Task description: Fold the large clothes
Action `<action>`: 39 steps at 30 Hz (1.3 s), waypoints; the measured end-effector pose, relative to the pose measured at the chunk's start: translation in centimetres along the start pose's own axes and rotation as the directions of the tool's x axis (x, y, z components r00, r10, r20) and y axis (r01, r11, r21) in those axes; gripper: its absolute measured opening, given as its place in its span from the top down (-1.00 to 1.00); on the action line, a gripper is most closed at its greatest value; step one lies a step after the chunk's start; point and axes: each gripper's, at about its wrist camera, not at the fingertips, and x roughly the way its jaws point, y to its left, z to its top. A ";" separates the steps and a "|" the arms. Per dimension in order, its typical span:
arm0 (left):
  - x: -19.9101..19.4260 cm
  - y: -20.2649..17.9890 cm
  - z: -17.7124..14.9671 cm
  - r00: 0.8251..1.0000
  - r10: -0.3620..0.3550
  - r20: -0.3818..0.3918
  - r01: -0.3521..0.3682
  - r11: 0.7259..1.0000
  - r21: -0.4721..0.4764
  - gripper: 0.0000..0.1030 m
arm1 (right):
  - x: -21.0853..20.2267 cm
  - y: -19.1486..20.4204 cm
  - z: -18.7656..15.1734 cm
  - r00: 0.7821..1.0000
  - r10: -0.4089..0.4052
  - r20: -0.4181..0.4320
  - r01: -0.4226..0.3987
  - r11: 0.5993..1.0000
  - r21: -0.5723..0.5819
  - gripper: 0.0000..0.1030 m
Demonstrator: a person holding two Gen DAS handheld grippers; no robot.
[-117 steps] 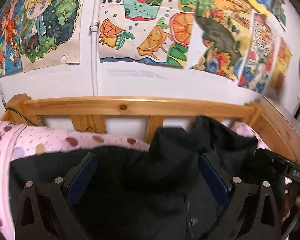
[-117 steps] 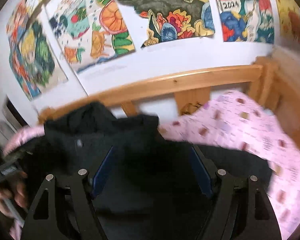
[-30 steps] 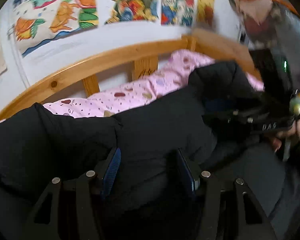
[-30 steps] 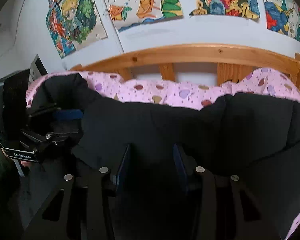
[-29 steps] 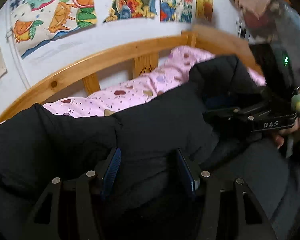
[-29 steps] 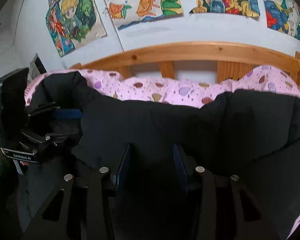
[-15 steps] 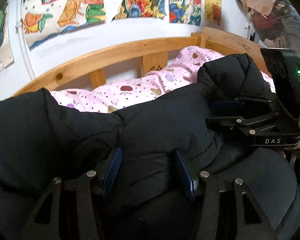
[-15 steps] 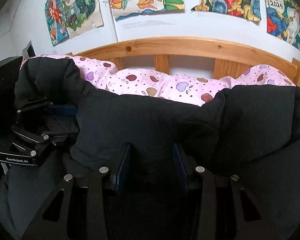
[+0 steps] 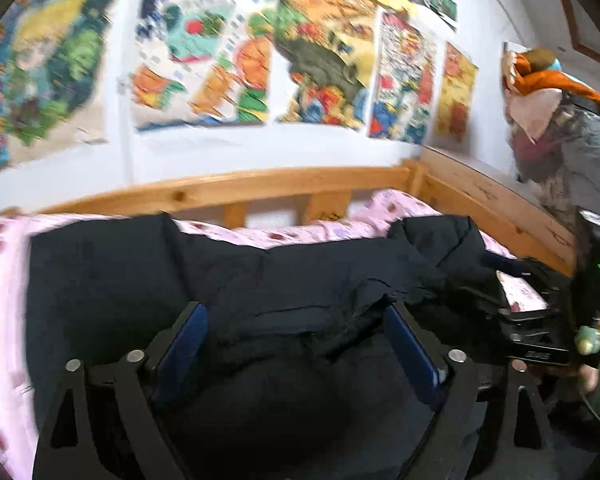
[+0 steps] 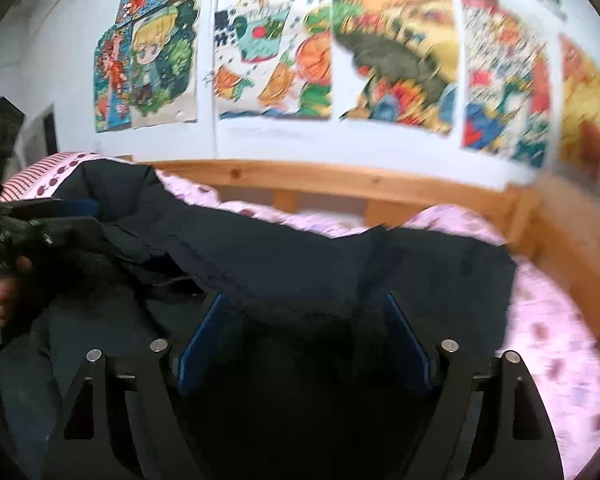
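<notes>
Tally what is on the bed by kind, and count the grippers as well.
Black padded jacket: 1
Pink patterned bedsheet: 1
Two-finger grippers, jaws opening, not gripping the jacket between them: 2 (left gripper, right gripper)
Total: 4

Soft, even daylight, with no glare or hard shadows. Both fisheye views are motion-blurred, worst on the posters [image 9: 204, 60] toward 12 o'clock. The coat [image 10: 340, 256] reads as near-featureless black, and corners vignette dark.
</notes>
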 end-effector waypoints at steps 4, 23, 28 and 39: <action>-4.1 -1.2 0.1 0.996 0.065 0.064 -0.065 0.998 0.009 -1.00 | -4.1 -0.1 0.8 0.999 -0.034 0.018 0.034 0.999 0.009 -0.80; -23.0 -7.7 -2.3 0.959 0.181 0.216 -0.191 0.981 0.028 -1.00 | -23.8 2.2 1.4 0.982 -0.092 0.167 0.081 0.994 0.068 -0.97; -26.0 -9.1 -3.3 0.960 0.169 0.225 -0.183 0.982 0.045 -1.00 | -27.6 2.6 0.6 0.981 -0.084 0.172 0.071 0.994 0.080 -0.97; -32.3 -11.1 -6.3 0.952 0.177 0.249 -0.204 0.975 0.086 -1.00 | -34.9 4.0 -1.4 0.979 -0.072 0.191 0.058 0.995 0.075 -0.97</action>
